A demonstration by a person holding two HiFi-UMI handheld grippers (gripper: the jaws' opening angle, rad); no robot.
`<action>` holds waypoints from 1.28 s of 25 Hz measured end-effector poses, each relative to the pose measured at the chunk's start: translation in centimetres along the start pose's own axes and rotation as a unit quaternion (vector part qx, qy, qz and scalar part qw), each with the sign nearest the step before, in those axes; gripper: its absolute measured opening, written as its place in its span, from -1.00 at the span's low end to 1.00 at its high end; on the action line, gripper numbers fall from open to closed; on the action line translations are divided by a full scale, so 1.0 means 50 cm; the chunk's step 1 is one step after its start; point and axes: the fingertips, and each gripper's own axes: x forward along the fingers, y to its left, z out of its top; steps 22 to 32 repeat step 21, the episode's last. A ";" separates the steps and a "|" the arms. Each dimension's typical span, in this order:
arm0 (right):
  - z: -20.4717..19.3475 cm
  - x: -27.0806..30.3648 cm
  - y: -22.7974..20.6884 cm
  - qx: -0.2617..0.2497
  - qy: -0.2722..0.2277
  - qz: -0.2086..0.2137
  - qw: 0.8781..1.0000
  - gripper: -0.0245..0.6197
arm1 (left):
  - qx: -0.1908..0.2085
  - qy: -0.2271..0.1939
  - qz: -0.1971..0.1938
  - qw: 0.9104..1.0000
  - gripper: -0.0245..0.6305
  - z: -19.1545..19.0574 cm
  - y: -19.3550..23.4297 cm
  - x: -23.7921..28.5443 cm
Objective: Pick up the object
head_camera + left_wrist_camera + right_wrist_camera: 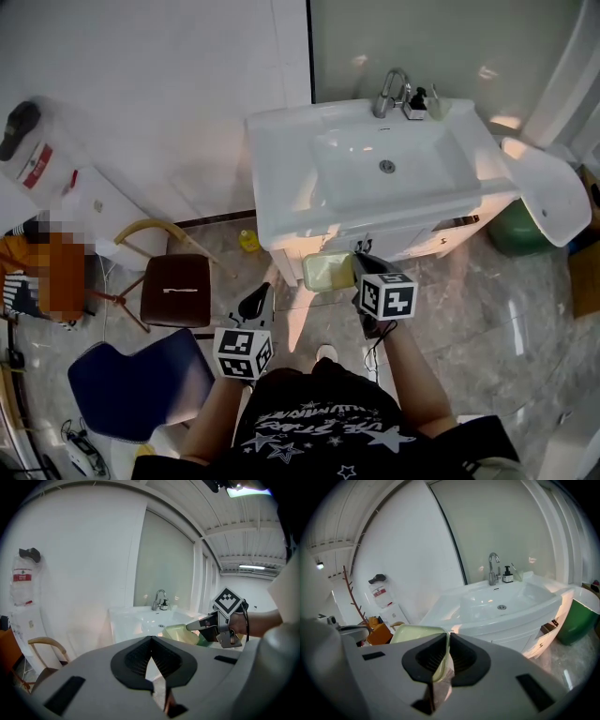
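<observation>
White sink unit (281,202) against the wall straight ahead, basin bare. Marbled floor tiles (487,319) below it.

Blue chair (131,384) to my lower left. Just beyond it, a brown-seated chair (176,289) with a curved wooden armrest.

Far left by the wall: an upturned water bottle (33,145) with a red label, sitting on a white stand.

Green bin (518,230) on the floor at the right end of the sink unit, partly under its overhanging wing.

The object: a pale yellow-green shallow dish (419,632). It is off the floor, out in front of the sink cabinet, below the counter edge as I look down.

My right claw (447,637) has it. Jaws nearly together, pinching the dish's rim edge-on: one pad inside the wall, the other outside. The rest of the dish sticks out to the left of the jaws.

My left claw (151,641) is lower and to the left, near my body, well apart from the dish. Jaw tips meet, nothing between them.

Chrome faucet (392,92) at the back of the basin, and a small dark-topped soap bottle (417,101) just to its right.
</observation>
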 end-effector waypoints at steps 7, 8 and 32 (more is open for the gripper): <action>-0.037 -0.049 0.044 0.016 -0.005 -0.029 0.999 -0.82 | -0.004 0.006 -0.030 1.000 -0.88 -0.030 0.009 -0.066; -0.046 -0.057 0.056 0.019 -0.006 -0.033 0.999 -0.82 | -0.005 0.008 -0.032 0.999 -0.88 -0.038 0.016 -0.083; -0.179 -0.190 0.198 0.040 -0.014 -0.077 0.996 -0.82 | -0.009 0.005 -0.053 0.999 -0.87 -0.101 0.068 -0.283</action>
